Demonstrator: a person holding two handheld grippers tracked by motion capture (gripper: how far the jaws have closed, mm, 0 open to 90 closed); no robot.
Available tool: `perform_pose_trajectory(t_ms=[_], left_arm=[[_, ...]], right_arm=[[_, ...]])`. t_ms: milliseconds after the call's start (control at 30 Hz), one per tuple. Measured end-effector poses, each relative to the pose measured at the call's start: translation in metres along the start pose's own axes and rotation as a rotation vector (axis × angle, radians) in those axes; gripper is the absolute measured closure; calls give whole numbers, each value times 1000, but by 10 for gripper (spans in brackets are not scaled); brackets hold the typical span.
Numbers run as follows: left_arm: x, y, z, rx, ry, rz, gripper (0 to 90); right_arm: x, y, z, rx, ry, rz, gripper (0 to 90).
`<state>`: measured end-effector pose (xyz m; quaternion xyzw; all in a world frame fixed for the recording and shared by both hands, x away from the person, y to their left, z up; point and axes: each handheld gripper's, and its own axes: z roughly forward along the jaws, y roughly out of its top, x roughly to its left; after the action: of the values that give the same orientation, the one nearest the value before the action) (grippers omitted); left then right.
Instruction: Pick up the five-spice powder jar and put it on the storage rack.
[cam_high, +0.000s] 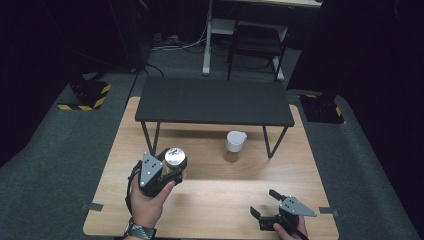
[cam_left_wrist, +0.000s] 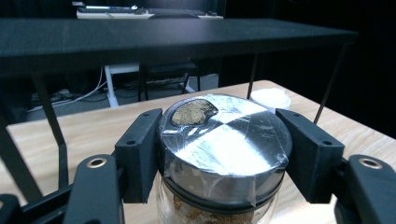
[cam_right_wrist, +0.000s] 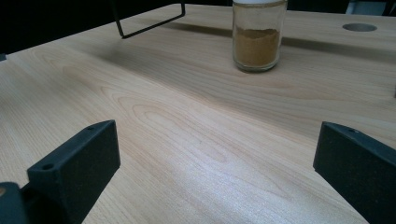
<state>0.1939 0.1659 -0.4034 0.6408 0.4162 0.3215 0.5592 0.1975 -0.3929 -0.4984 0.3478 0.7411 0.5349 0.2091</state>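
Where carpet surrounds it, wooden table (cam_high: 210, 195) bears shelf (cam_high: 215, 102).

Silver-lidded spice jar (cam_left_wrist: 224, 154) between left gripper (cam_left_wrist: 224, 163) jaws: body cut off by bottom edge. Ahead of right gripper (cam_right_wrist: 215, 177), white-capped jar (cam_right_wrist: 259, 35): cap cropped at top edge.

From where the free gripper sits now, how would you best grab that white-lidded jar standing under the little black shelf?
Take the white-lidded jar by its glass body, jaws either side, coming in level from the table's near edge. It stands upright and round, and the black shelf overhangs it, so a grab from above looks blocked. The right gripper is open.
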Motion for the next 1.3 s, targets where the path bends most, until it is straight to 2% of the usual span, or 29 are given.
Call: perform_pose_trajectory(t_ms=[200,533,1033,1133,1300], left_arm=[[1,17,7,-5,1,-7,350],[4,34,11,-18,13,-13,350],[1,64,18,-42,27,10,350],[0,74,21,-49,29,16,350],[-1,87,26,-45,39,8,350]], right_arm=[[0,0,0,-1,1,1,1],[0,0,0,-1,1,2,1],[0,-1,0,-4,-1,5,1],[0,-1,0,-5,-1,7,1],[-1,-1,-1,-6,0,7,1]])
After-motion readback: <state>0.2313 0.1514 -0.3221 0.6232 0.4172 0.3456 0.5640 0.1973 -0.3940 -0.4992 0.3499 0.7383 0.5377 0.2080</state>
